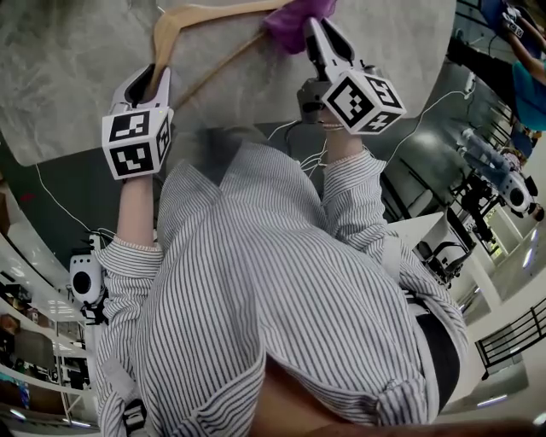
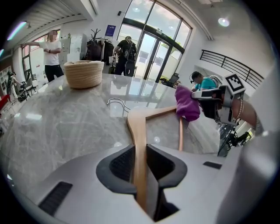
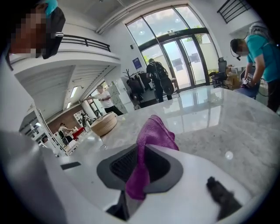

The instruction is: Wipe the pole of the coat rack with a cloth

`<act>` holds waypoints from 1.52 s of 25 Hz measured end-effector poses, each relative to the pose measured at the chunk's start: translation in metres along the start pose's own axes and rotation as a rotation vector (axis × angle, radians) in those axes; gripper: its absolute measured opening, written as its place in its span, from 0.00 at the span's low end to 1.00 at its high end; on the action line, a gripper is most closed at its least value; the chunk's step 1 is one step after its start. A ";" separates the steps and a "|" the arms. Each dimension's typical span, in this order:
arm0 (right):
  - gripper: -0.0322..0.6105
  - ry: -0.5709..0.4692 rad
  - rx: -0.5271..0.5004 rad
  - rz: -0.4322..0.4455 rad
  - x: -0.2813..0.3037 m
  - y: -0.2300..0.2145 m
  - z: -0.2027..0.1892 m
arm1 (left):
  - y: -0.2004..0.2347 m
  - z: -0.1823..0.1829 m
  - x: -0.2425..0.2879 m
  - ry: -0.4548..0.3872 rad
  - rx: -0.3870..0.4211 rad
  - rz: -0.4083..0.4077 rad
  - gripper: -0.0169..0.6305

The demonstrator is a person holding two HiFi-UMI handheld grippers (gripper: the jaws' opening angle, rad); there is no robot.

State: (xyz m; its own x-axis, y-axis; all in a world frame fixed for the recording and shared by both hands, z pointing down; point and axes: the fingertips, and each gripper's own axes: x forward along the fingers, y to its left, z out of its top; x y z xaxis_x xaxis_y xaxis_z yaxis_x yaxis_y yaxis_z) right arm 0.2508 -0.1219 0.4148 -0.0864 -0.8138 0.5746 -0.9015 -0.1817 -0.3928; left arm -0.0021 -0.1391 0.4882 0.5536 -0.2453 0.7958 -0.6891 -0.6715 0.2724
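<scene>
A wooden coat hanger [image 1: 183, 21] lies over the marble table [image 1: 77, 68]. My left gripper [image 1: 150, 81] is shut on one of its arms. In the left gripper view the wooden arm [image 2: 139, 140] runs straight between the two pads of the left gripper [image 2: 140, 164], which press on it. My right gripper [image 1: 317, 34] is shut on a purple cloth [image 1: 294, 21], and the cloth rests at the hanger's other end [image 2: 187, 104]. In the right gripper view the cloth [image 3: 151, 135] bunches up out of the right gripper [image 3: 140, 168]. No coat rack pole is in view.
A woven basket [image 2: 84, 73] stands at the far side of the table. The hanger's metal hook [image 2: 116, 103] lies on the marble towards it. People stand and work around the hall, one in a teal top [image 3: 262, 52] by the table's right end.
</scene>
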 end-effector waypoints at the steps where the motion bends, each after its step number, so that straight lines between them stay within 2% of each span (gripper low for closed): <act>1: 0.14 0.007 -0.003 -0.010 0.000 -0.005 0.000 | -0.001 0.000 0.000 0.001 0.001 0.000 0.16; 6: 0.14 0.052 -0.058 -0.048 0.009 -0.016 0.003 | 0.001 -0.001 -0.001 0.001 0.001 -0.001 0.16; 12: 0.14 0.082 -0.036 -0.059 0.027 -0.023 -0.001 | 0.002 -0.002 -0.001 -0.003 -0.003 -0.003 0.17; 23: 0.14 0.111 0.011 -0.026 0.052 -0.015 -0.015 | 0.005 -0.001 0.000 -0.022 -0.020 -0.006 0.16; 38: 0.14 0.141 -0.015 0.028 0.065 0.013 -0.024 | 0.005 -0.003 -0.001 -0.052 -0.036 -0.010 0.16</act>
State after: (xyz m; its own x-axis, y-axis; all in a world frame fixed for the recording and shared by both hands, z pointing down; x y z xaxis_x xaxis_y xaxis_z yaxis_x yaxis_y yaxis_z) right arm 0.2233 -0.1640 0.4642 -0.1693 -0.7325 0.6594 -0.9040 -0.1511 -0.4000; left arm -0.0073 -0.1402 0.4905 0.5835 -0.2747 0.7642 -0.6990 -0.6490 0.3003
